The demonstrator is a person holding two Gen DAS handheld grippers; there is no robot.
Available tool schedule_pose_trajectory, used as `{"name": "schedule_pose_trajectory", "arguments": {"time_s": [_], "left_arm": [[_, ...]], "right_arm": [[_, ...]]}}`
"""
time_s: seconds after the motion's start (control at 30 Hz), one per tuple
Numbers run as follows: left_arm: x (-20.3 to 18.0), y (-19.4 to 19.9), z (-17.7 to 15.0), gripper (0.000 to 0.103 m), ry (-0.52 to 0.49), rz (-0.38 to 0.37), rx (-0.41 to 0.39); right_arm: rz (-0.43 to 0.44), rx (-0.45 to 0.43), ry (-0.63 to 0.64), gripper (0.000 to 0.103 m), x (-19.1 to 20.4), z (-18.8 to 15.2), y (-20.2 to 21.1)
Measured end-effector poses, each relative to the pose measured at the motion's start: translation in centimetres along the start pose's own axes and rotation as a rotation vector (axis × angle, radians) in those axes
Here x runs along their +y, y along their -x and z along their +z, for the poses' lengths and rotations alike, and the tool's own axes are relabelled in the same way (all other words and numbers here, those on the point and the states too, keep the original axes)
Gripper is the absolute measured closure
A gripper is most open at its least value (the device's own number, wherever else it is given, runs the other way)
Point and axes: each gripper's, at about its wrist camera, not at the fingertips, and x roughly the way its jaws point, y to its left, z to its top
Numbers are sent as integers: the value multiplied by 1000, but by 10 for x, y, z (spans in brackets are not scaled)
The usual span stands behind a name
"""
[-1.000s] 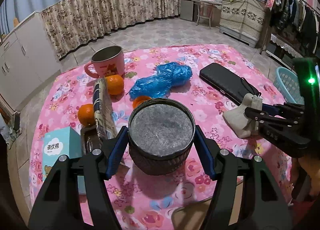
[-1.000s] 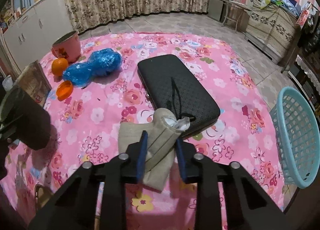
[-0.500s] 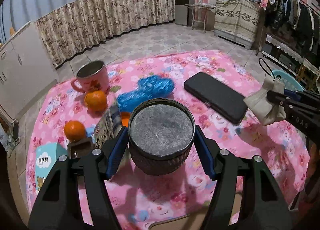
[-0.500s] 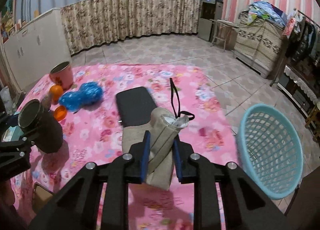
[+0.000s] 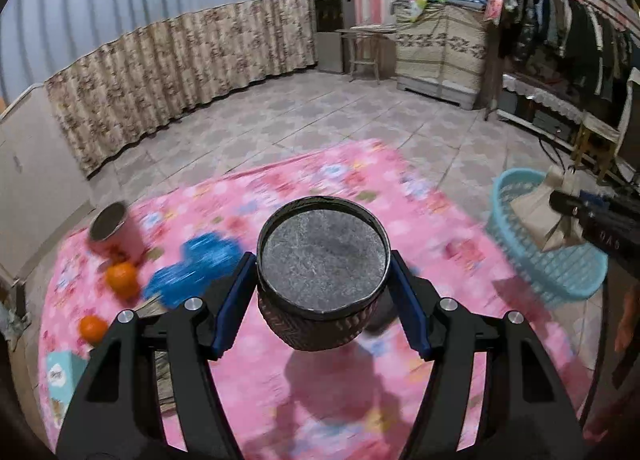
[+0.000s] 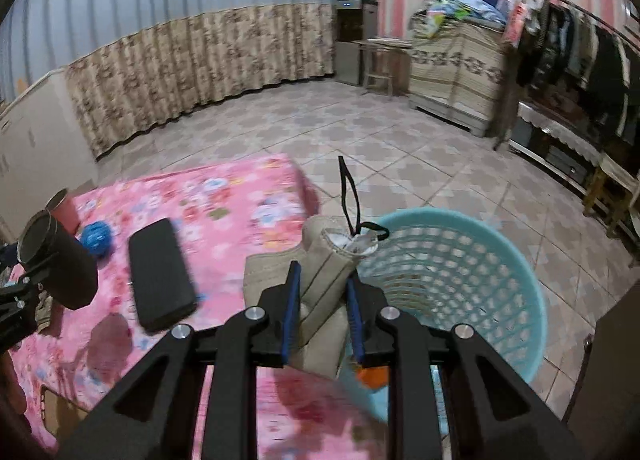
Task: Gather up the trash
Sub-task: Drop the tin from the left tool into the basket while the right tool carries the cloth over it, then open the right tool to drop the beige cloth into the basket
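Observation:
My left gripper (image 5: 323, 282) is shut on a dark round canister (image 5: 322, 260) with a grey lid, held in the air above the pink flowered tablecloth (image 5: 280, 388). That canister (image 6: 60, 260) also shows at the left edge of the right wrist view. A beige cloth pouch (image 6: 320, 288) with a black cord is pinched in my right gripper (image 6: 322, 292), beside the rim of the light blue basket (image 6: 460, 272) on the floor. From the left wrist view the pouch (image 5: 540, 215) hangs in front of the basket (image 5: 560, 268).
On the table lie a black case (image 6: 160, 276), a crumpled blue plastic bag (image 5: 196, 268), oranges (image 5: 122, 280), a pink mug (image 5: 114, 230) and a teal box (image 5: 60, 376). Tiled floor, a curtain, a cabinet and a clothes rack surround the table.
Both grippers rose and swung right with their loads. The pouch went from over the table to the basket's rim. The canister moved right, away from the oranges.

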Motion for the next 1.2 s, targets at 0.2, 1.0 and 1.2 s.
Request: {"name": "schedule_pose_trajectory", "arguments": {"time_s": [0.2,1.0,1.2], "left_arm": [[-68,-25,22,39,-54,-79,11],[-218,-81,57,22,-92,-307,86],[-201,-71,56,12,-77,-252,56]], "right_arm": [[-79,-6,-111,81,-68,-3,-2],[-153,22,-282,81,-164,-30,-20],[-149,30,-275,81,-165,-30,-23]]}}
